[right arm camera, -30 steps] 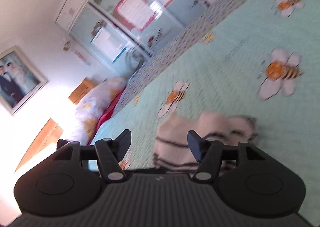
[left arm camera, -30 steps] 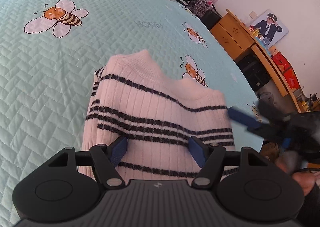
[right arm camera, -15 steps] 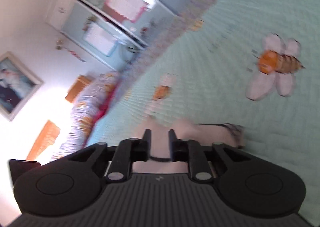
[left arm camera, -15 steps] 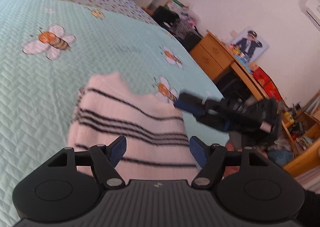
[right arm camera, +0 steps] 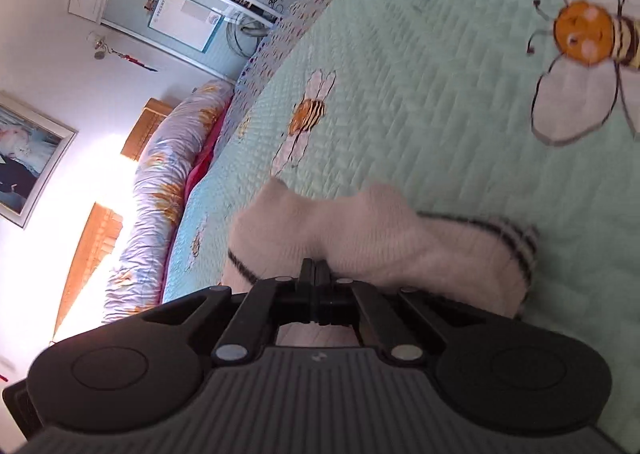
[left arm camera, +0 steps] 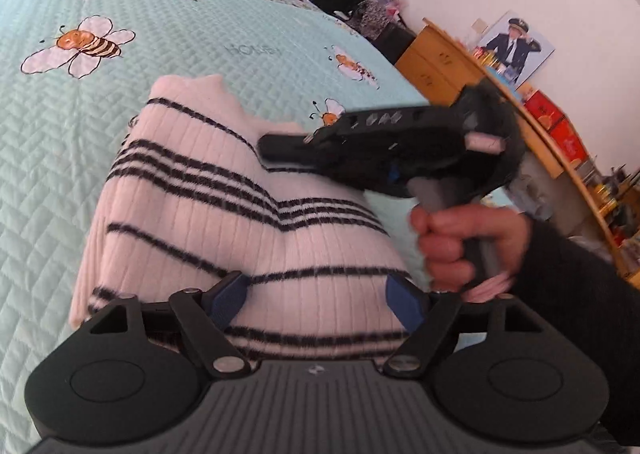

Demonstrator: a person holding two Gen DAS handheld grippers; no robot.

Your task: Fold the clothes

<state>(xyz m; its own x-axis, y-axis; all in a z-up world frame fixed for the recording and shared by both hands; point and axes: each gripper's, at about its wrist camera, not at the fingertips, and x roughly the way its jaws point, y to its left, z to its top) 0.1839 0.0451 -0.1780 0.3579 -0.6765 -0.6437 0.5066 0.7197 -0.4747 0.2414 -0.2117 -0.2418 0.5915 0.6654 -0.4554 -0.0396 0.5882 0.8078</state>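
Note:
A folded pink sweater with black stripes lies on the mint bee-print bedspread. My left gripper hovers over its near hem. The jaws are opening, and the knit lies under the gap without the blue pads pressing it. A hand holds my right gripper from the right, low over the sweater's far right part, near the collar. In the right wrist view that gripper has its fingers shut together just above the sweater. No cloth shows pinched between them.
Bare bedspread stretches left of and beyond the sweater. A wooden desk with clutter stands past the bed's right edge. A rolled flowered quilt lies along the bed's far side by the headboard.
The right gripper has shut its jaws and swung in from the right over the sweater. The left gripper's jaws have spread wider, and it has shifted across the sweater's near edge.

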